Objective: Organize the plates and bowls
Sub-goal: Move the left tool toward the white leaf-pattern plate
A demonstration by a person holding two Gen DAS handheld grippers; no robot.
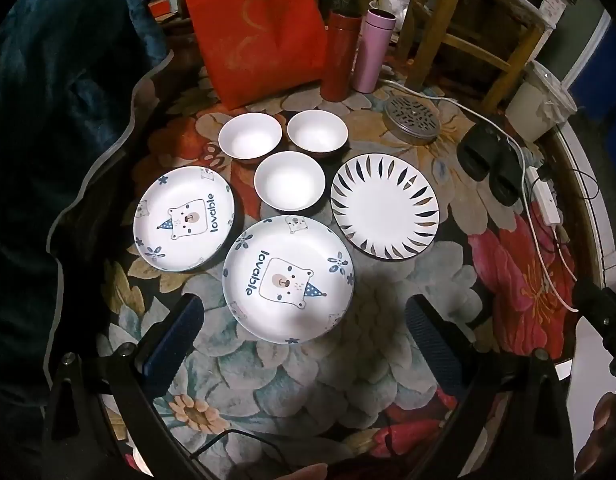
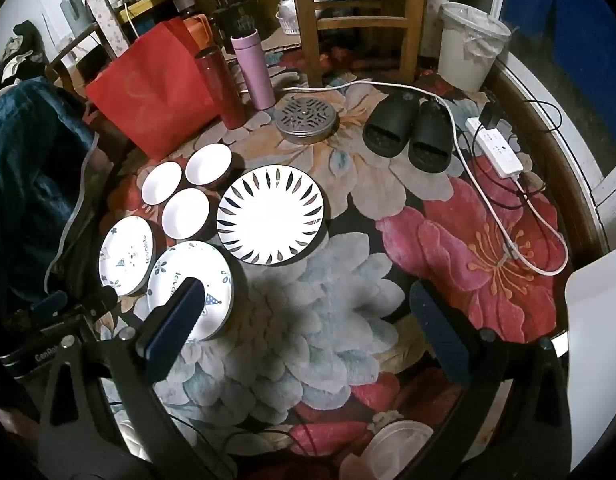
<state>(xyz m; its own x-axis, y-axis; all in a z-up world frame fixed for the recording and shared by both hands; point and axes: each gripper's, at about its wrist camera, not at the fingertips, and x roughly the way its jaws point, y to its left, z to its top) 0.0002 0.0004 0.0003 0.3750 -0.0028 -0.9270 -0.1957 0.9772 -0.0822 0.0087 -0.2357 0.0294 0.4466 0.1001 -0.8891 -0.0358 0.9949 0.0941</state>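
Observation:
On a floral cloth (image 1: 347, 360) lie two bear-print plates, one near me (image 1: 288, 280) and one further left (image 1: 184, 218), plus a leaf-pattern plate (image 1: 385, 206) on the right. Three white bowls cluster behind them: back left (image 1: 250, 136), back right (image 1: 317, 131), front (image 1: 289, 180). My left gripper (image 1: 304, 316) hangs open above the near bear plate, touching nothing. In the right wrist view the leaf-pattern plate (image 2: 271, 214), the bowls (image 2: 186, 214) and both bear plates (image 2: 126, 254) lie to the left. My right gripper (image 2: 308, 300) stands open over bare cloth, empty.
A red bag (image 1: 260, 36), a red flask (image 1: 341, 56) and a pink flask (image 1: 373, 50) stand at the back. A perforated metal lid (image 1: 413, 120), black slippers (image 2: 407, 130), a power strip (image 2: 495, 148) with cables and a white bin (image 2: 467, 44) lie to the right. Dark blue cloth (image 1: 56, 120) fills the left.

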